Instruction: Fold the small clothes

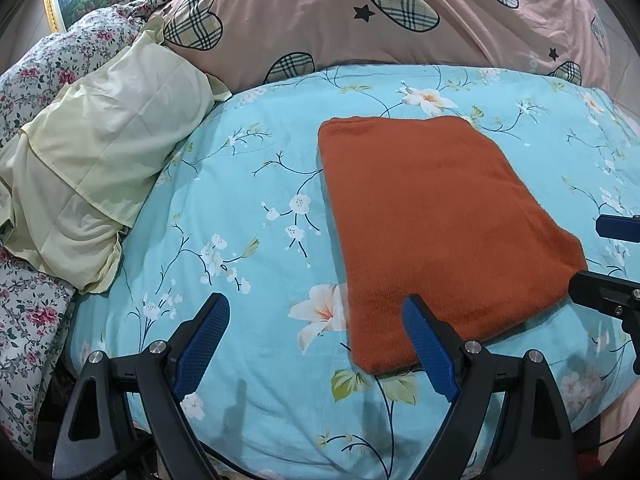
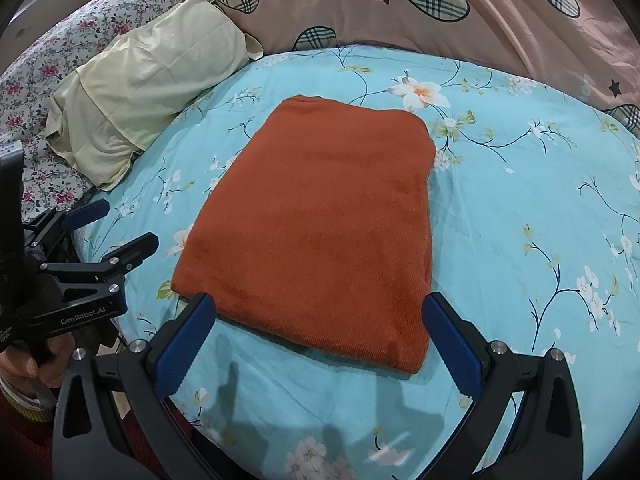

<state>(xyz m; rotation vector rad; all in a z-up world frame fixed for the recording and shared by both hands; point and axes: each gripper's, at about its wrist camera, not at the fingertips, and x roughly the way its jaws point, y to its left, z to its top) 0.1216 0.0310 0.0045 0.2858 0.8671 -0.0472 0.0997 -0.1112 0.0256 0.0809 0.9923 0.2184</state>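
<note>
Plainly, the cloth point(image 2: 316, 224) is a rust-orange piece of soft, terry-like fabric lying flat on the blue flowered sheet point(image 2: 520, 184), already doubled into a neat rectangle with rounded, thick edges that suggest several layers. It looks light and limp, with a napped surface that should grip the blue pads rather than slip, and nothing about it seems fragile. Being soft, it will likely sag and open out if lifted by one layer only, so a hold ought to take the full thickness at a near corner or along the near edge. The right gripper point(image 2: 320, 344) has its jaws spread wide, straddling the cloth's near edge, one tip by each near corner, pinching nothing. The left gripper point(image 1: 316, 336) also stands with jaws wide apart, its right finger over the cloth's near left corner and its left finger over bare sheet, holding nothing. A pale yellow pillow point(image 1: 96, 168) lies well apart to the left, and a pink quilt point(image 1: 320, 12) sits beyond.
</note>
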